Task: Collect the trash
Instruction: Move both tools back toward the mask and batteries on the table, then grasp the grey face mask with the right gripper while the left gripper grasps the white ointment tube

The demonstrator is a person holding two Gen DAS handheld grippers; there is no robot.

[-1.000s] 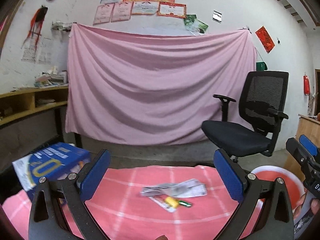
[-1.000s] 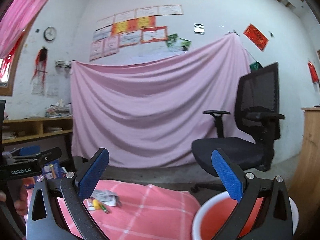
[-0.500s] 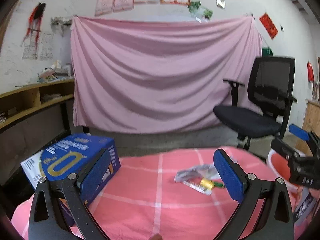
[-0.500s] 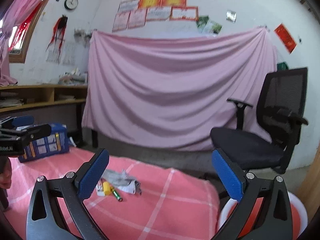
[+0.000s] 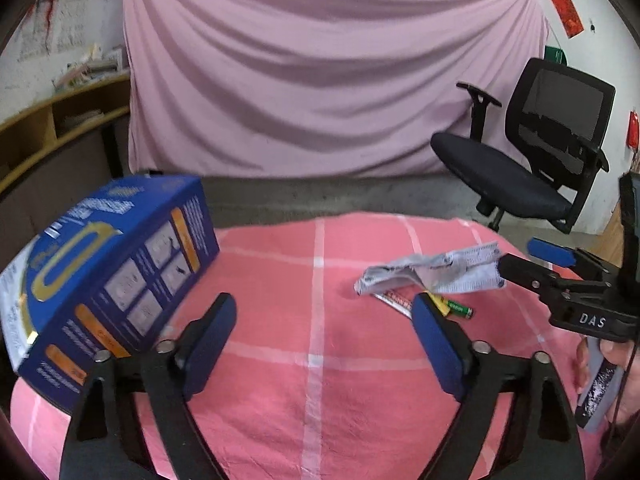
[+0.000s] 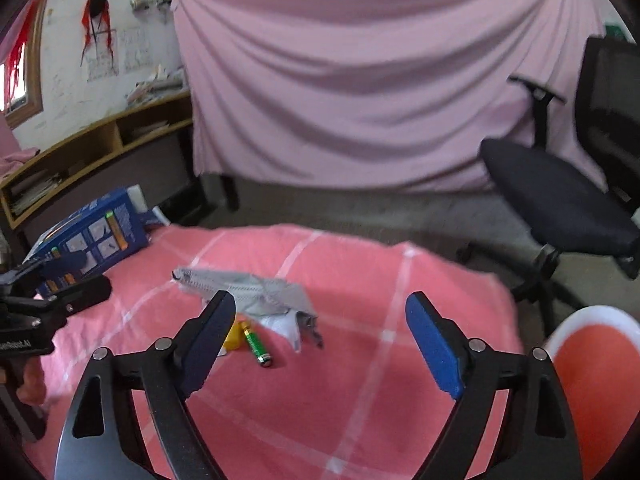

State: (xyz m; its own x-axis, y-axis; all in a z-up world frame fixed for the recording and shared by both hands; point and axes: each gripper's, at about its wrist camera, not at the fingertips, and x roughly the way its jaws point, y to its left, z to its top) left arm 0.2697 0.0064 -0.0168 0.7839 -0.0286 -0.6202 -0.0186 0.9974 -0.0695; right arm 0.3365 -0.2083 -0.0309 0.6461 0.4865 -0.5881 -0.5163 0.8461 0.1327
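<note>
Small pile of trash on the pink cloth, both grippers coming to it with nothing held.

The crumpled paper (image 6: 256,296) lies in the middle of the pink cloth (image 6: 360,400), with a battery (image 6: 258,346), a yellow piece (image 6: 234,340) and a wrapper (image 5: 394,302) just beside it. The paper's long side runs left to right across the right gripper (image 6: 320,348), which is straight before it and seems nearer. The left gripper (image 5: 324,350) has the pile ahead to its right. Both jaws are closing, nothing between them. The bucket (image 6: 592,360) waits at right, a blue box (image 5: 104,276) at left.
</note>
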